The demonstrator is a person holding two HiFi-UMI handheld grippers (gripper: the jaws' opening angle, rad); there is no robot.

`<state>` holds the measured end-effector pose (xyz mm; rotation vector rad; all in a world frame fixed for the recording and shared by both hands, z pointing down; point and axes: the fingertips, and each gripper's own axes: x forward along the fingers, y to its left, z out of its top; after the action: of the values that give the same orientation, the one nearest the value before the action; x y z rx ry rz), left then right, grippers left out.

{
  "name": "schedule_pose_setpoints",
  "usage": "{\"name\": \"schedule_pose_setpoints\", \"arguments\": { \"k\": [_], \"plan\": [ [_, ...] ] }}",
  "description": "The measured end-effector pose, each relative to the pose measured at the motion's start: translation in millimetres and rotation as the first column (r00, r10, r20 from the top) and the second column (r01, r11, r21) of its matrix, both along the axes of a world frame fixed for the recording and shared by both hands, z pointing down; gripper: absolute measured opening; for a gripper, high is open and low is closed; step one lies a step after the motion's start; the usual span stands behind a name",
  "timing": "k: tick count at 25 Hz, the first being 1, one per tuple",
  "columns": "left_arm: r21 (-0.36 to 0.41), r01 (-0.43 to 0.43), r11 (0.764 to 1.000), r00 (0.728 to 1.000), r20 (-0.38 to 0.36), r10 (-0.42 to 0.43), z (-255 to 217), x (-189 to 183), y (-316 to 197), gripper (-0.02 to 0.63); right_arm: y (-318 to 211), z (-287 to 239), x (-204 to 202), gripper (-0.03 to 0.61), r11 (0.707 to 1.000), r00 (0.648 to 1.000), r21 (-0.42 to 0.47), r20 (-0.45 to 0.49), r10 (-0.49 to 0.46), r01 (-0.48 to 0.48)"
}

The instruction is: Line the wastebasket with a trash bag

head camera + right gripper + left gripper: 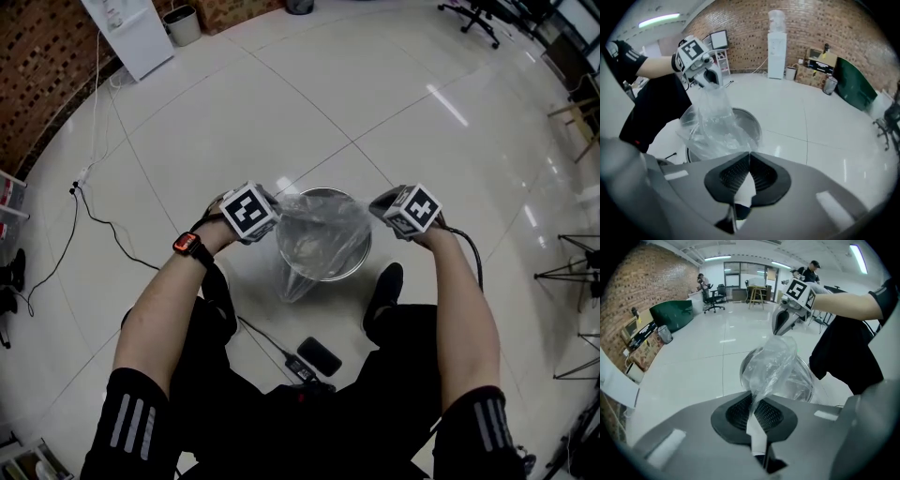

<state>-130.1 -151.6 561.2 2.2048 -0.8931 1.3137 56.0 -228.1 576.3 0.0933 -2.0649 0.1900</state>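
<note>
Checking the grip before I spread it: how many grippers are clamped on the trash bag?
2. The left gripper pinches the trash bag at its left edge, the right gripper at its right edge, over the wastebasket.

I can read no text, number or brand from here. The markers [249,212] on the left gripper [277,208] and right gripper [377,202] are only black-and-white square patterns, with no letters. The watch [187,244] face is too small for me to read. Any print on the boxes [811,74] far off is blurred.
</note>
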Motion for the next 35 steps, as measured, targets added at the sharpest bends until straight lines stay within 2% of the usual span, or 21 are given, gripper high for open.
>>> {"name": "schedule_pose_setpoints", "arguments": {
  "k": [3, 8, 12, 20, 23, 27, 30, 32, 34, 35],
  "plan": [
    [0.001, 0.051, 0.999, 0.998, -0.028, -0.051, 7, -17, -13, 0.005, -22, 4, -4, 0.008, 0.993, 0.989, -0.027, 0.093, 0.115, -0.113],
    [0.01, 0.116, 0.993, 0.992, -0.044, -0.116, 25, -35, -40, 0.005, -55, 14, -15, 0.008, 0.97, 0.957, -0.021, 0.162, 0.241, -0.241],
    [-0.024, 0.167, 0.986, 0.984, -0.056, -0.168, 50, -43, -55, 0.005, -78, 32, -20, 0.008, 0.952, 0.944, 0.018, 0.138, 0.301, -0.306],
    [-0.145, 0.266, 0.953, 0.958, -0.074, -0.278, 113, -56, -57, 0.009, -94, 77, -21, 0.008, 0.948, 0.948, 0.037, 0.04, 0.316, -0.317],
    [-0.19, 0.265, 0.945, 0.96, -0.044, -0.278, 132, -58, -52, 0.009, -88, 92, -22, 0.008, 0.953, 0.953, 0.011, -0.013, 0.302, -0.302],
    [-0.287, 0.235, 0.928, 0.968, -0.015, -0.25, 155, -49, -35, 0.01, -71, 116, -13, 0.008, 0.971, 0.966, -0.019, -0.108, 0.234, -0.237],
    [-0.371, 0.203, 0.906, 0.974, -0.014, -0.224, 168, -42, -16, 0.036, -55, 130, -8, 0.008, 0.979, 0.973, -0.071, -0.139, 0.182, -0.193],
    [-0.413, 0.195, 0.889, 0.974, -0.027, -0.226, 173, -41, -5, 0.073, -49, 134, -6, 0.009, 0.975, 0.973, -0.107, -0.14, 0.181, -0.197],
    [-0.429, 0.201, 0.881, 0.97, -0.036, -0.238, 175, -42, 2, 0.102, -48, 131, -5, 0.019, 0.968, 0.97, -0.121, -0.13, 0.204, -0.22],
    [-0.425, 0.206, 0.881, 0.969, -0.035, -0.244, 175, -45, 4, 0.125, -48, 127, -4, 0.048, 0.966, 0.968, -0.118, -0.127, 0.217, -0.232]
  ]
}}
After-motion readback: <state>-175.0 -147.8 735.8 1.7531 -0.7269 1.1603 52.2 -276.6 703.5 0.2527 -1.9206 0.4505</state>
